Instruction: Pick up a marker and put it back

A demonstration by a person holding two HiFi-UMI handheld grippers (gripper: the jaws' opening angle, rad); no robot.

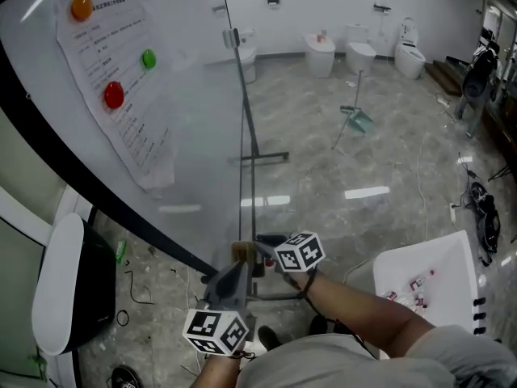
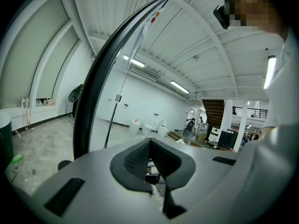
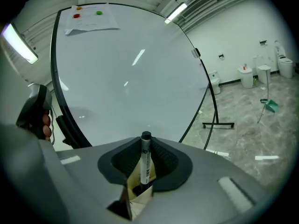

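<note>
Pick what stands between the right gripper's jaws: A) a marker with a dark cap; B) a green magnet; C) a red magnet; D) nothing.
A: the right gripper view shows the marker standing upright between the jaws of the right gripper.

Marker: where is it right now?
In the right gripper view, the marker stands upright, held in the right gripper, its lower end in a small cardboard holder, with the whiteboard behind.

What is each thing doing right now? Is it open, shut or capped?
marker: capped, upright, bottom end in the box
box: open on top
right gripper: shut on the marker
left gripper: shut, empty
whiteboard: no writing, one paper stuck on
</note>
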